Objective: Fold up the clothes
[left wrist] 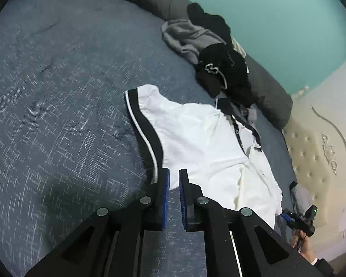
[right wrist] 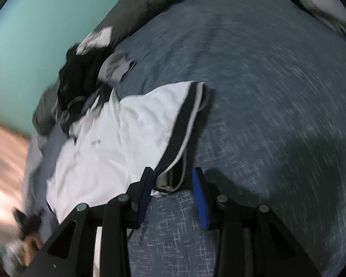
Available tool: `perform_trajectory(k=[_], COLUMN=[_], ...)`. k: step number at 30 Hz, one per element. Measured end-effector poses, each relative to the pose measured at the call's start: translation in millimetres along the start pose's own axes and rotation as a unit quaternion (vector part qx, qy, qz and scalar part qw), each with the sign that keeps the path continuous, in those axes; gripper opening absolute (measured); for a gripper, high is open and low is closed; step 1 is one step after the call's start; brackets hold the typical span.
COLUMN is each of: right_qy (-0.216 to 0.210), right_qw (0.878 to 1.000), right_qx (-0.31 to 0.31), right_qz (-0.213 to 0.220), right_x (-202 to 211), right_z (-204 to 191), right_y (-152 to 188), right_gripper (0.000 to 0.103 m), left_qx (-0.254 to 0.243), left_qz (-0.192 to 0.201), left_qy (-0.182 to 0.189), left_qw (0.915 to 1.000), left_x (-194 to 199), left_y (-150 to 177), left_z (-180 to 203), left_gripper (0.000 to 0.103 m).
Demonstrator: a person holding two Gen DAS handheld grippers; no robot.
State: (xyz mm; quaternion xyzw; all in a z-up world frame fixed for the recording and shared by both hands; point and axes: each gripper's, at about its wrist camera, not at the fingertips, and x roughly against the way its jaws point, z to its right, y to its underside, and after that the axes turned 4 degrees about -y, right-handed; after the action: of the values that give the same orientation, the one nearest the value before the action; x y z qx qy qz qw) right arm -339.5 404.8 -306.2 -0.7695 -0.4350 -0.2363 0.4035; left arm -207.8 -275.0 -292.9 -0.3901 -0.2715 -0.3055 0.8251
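A white polo shirt (left wrist: pixel 203 138) with black, white-piped side trim (left wrist: pixel 147 129) lies flat on the blue bedspread (left wrist: pixel 57 115). My left gripper (left wrist: pixel 174 173) hovers at the shirt's near edge, beside the end of the trim. Its blue pads stand a narrow gap apart with no cloth pinched between them. In the right wrist view the same shirt (right wrist: pixel 117 138) is blurred. My right gripper (right wrist: pixel 172 172) is open, and the trimmed corner (right wrist: pixel 169 180) lies loose between its fingertips, touching neither pad. The right gripper (left wrist: pixel 299 219), held by a hand, also shows at the shirt's far end.
A heap of black and grey clothes (left wrist: pixel 214 57) sits past the shirt's collar, against a long grey bolster (left wrist: pixel 267 92). A cream tufted headboard (left wrist: pixel 311 157) and a teal wall (left wrist: pixel 265 11) bound the bed. The bedspread (right wrist: pixel 265 92) stretches wide beside the shirt.
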Motion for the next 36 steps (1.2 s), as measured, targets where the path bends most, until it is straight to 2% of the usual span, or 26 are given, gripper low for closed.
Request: perform_trajectory(k=[2,4,7,12,15,17,19,22,23,24,26,28,36], right_qy=[0.008,0.014,0.011,0.005,0.001,-0.015,-0.035,-0.030,-0.030,-0.030,-0.027,-0.021,0.024], right_qw=[1.000,1.000,1.000,0.999,0.998,0.997,0.997,0.999,0.999,0.998,0.998,0.998,0.999], right_qx=[0.003,0.004,-0.005,-0.046,-0.063,-0.066,-0.055,-0.038,-0.041,-0.046,-0.051,-0.050,-0.014], right_qz=[-0.007,-0.011,0.001,0.014,0.000,-0.029,-0.048,-0.023,-0.009,0.005,0.021,0.031,0.038], right_x=[-5,-8,1,17,16,9,5,16,21,25,26,23,-11], right_z=[-1,-1,-1,10,19,20,18,17,20,22,24,25,25], right_y=[2,5,7,7,8,12,13,6,1,-5,-16,-28,-65], right_gripper=[0.033,0.015,0.003,0.001,0.001,0.001,0.003,0.008,0.018,0.033,0.046,0.046,0.046], left_qx=[0.001,0.003,0.008,0.013,0.020,0.021,0.020,0.023,0.024,0.025,0.024,0.021,-0.005], left_qz=[0.007,0.012,0.016,0.026,0.034,0.034,0.035,0.032,0.030,0.029,0.029,0.029,0.025], left_qy=[0.003,0.010,0.017,0.026,0.033,0.036,0.037,0.037,0.037,0.037,0.038,0.036,0.027], left_qw=[1.0000,0.9999,0.9997,0.9992,0.9987,0.9985,0.9985,0.9986,0.9986,0.9986,0.9986,0.9987,0.9993], left_x=[6,11,17,27,30,29,27,20,18,15,7,0,-24], left_y=[5,9,16,20,21,23,24,26,26,27,27,26,30], left_z=[5,8,12,18,22,24,24,23,22,22,22,22,24], left_gripper=[0.010,0.010,0.010,0.010,0.010,0.010,0.010,0.011,0.011,0.012,0.014,0.018,0.022])
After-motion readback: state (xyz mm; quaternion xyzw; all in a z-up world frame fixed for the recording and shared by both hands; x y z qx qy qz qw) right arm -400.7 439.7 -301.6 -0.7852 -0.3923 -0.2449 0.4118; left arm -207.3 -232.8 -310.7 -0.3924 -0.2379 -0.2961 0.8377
